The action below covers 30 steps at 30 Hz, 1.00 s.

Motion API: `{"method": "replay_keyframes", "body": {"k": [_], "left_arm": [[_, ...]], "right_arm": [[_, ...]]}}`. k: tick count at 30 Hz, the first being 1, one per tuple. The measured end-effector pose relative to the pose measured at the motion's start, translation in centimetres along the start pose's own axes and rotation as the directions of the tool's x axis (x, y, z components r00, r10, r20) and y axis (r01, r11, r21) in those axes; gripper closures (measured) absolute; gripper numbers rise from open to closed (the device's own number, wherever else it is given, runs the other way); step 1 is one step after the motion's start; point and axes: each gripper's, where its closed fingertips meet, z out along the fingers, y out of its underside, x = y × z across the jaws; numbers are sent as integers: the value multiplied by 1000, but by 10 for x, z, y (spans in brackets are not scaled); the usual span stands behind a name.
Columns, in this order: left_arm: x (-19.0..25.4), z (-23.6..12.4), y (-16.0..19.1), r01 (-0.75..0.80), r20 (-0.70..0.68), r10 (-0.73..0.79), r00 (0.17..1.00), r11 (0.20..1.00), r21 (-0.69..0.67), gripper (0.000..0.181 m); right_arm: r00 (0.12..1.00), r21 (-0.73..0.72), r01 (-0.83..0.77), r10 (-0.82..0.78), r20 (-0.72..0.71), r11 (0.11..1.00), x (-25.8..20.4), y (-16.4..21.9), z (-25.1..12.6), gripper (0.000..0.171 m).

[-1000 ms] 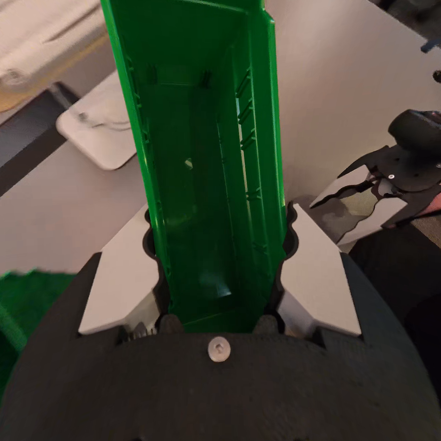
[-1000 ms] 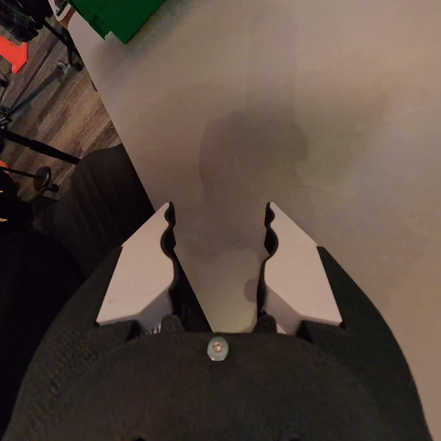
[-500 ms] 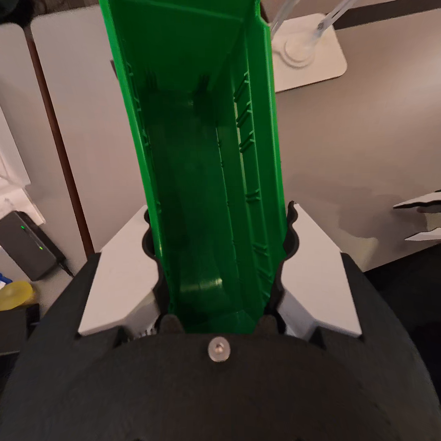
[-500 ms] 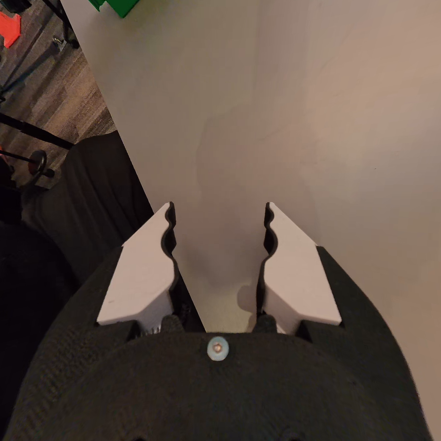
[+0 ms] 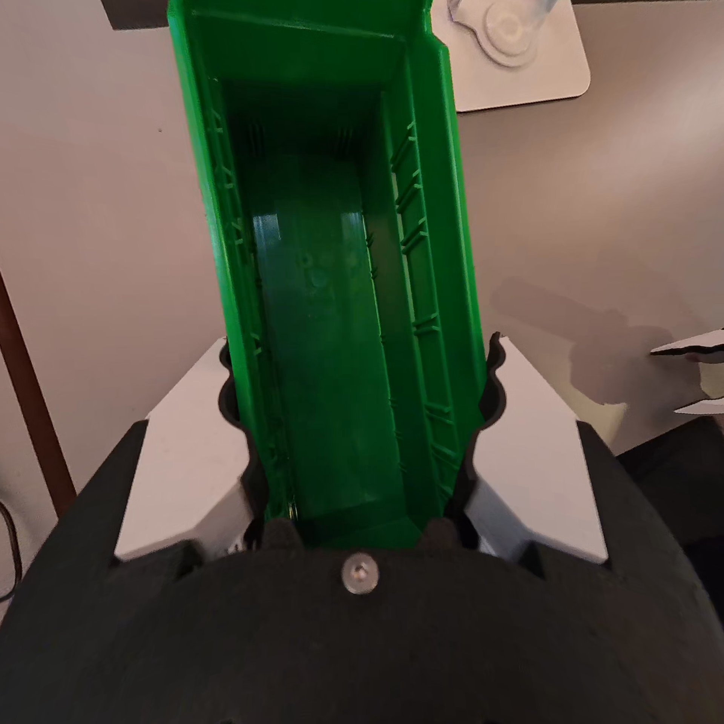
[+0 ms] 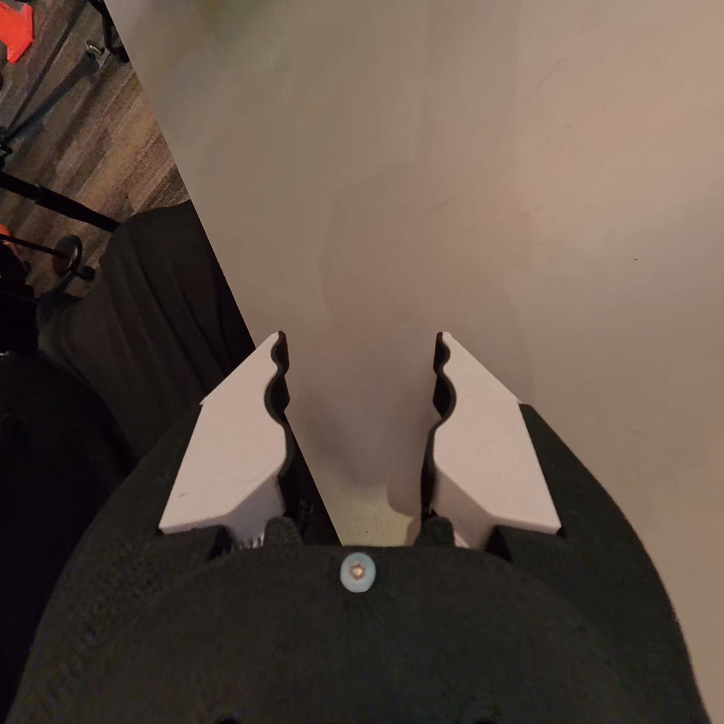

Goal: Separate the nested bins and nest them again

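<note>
Green ribbed plastic bin (image 5: 333,313): one in view, long and open-topped. It lies lengthwise between the jaws of the left gripper (image 5: 360,352), near end seated deep at the finger roots, far end reaching past the fingertips over the pale table (image 5: 98,196). Both white fingers (image 5: 196,450) press its outer side walls: clamped.

Right gripper (image 6: 360,341): one, jaws apart, nothing between them, over the bare table near its edge; its two fingertips show at the right margin of the left wrist view.

White flat stand base (image 5: 521,58): one, on the table beyond the bin.

Orange objects (image 6: 15,31): two, on the floor.
</note>
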Motion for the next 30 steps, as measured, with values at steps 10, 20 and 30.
{"method": "replay_keyframes", "body": {"k": [10, 20, 30], "left_arm": [[1, -3, -9, -84, 45, 84, 995, 996, -9, 45], [-3, 18, -8, -119, 134, 129, 982, 989, -86, 37], [-21, 38, 4, -192, 274, 235, 933, 966, -175, 33]], "right_arm": [[1000, -24, 1, 0, 3, 1000, -1, 6, 1, 97], [1000, -33, 4, -4, 10, 999, -2, 7, 4, 97], [1000, -36, 2, -1, 7, 999, 0, 8, 3, 97]]}}
